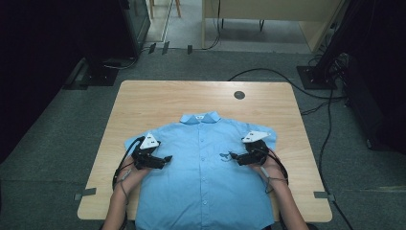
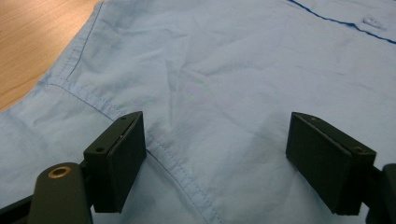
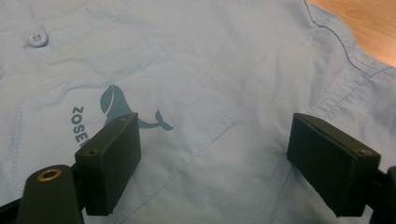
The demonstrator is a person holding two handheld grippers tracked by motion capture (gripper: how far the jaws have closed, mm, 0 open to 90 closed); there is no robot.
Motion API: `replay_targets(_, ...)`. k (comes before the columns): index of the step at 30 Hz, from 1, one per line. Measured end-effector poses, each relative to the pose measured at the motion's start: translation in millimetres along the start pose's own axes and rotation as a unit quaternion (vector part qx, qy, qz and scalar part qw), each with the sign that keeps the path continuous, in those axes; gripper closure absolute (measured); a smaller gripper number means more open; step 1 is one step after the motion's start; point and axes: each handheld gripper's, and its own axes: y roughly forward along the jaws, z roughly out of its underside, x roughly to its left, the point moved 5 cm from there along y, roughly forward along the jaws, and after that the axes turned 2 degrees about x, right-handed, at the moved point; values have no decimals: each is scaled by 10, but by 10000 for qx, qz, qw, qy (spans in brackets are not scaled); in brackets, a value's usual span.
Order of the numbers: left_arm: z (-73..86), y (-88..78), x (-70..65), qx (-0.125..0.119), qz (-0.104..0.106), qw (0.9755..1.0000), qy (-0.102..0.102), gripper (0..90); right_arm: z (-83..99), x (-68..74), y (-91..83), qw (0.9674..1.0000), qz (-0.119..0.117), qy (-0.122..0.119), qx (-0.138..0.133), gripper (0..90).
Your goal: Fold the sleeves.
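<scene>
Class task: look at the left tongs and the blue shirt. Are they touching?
Cannot tell. In the left gripper view the left tongs stand open just above the blue shirt, with no fabric between the jaws, but neither contact nor a gap under the tips shows plainly.

Shirt [image 1: 203, 167] flat on table [image 1: 143, 103], collar far side, tools w/ jaws apart over it.

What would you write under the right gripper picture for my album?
Right gripper, jaws open, above a light blue shirt, near its whale logo and a button.

Buttoned blue shirt [image 1: 203, 163] flat on table
</scene>
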Motion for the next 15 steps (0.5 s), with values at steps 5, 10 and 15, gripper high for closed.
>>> replay_targets(5, 2, 0, 25, 0, -89, 9999, -131, 200, 1, -6, -6, 10000, 54, 44, -50, 211)
replay_targets(10, 3, -2, 34, 7, -136, 9998, -160, 199, 0, -12, -7, 9999, 74, 78, -59, 216)
replay_targets(15, 3, -2, 34, 9, -134, 9998, -161, 199, 2, -5, -7, 10000, 57, 53, -45, 202)
